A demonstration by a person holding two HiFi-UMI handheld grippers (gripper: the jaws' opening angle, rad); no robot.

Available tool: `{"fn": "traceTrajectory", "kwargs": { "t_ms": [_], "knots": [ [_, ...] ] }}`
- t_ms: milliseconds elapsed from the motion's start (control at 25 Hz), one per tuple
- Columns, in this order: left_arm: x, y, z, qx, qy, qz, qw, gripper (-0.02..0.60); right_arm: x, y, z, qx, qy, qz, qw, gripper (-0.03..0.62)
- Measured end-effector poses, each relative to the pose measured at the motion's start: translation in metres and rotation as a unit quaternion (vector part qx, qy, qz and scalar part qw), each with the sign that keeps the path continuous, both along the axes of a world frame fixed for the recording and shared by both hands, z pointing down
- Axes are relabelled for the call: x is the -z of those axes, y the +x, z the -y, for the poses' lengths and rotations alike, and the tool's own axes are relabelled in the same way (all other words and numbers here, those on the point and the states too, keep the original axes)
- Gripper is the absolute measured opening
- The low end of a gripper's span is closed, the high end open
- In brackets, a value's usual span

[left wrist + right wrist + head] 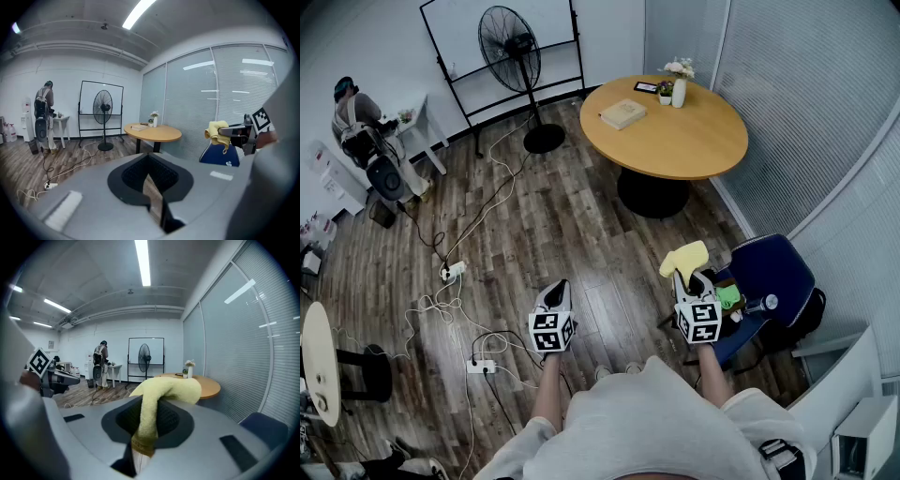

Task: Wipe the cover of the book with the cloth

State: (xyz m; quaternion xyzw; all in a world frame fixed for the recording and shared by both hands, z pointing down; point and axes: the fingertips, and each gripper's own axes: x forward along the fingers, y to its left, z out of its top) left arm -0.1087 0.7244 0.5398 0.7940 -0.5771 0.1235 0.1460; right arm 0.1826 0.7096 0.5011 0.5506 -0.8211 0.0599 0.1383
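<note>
Now, far left, a person point(358, 117) is standing at a desk point(422, 127), near a fan point(512, 52), and cables point(490, 199) are trailing across the floor point(581, 220). The left gripper point(553, 287) is pointing forward over them, jaws pressed together on nothing. The book point(622, 113) is lying on the round table point(694, 145), well ahead. The right gripper point(686, 274) is clamping the yellow cloth point(684, 257), pointing forward beside a blue chair point(778, 267).

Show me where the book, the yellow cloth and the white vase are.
book point(623, 114), head view, middle of its cover.
yellow cloth point(684, 259), head view, middle of the bunched fold.
white vase point(679, 93), head view, middle of its body.
</note>
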Motion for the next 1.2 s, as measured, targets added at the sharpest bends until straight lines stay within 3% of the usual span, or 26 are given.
{"fn": "traceTrajectory", "kwargs": {
  "t_ms": [800,1200],
  "knots": [
    [-0.009,0.037,-0.001,0.012,-0.010,0.006,0.9999,0.011,-0.014,0.021,0.010,0.039,-0.009,0.011,0.999,0.066],
    [-0.022,0.036,0.012,0.029,-0.023,0.004,0.9993,0.011,-0.022,0.014,0.037,0.057,-0.014,0.010,0.998,0.066]
  ]
}}
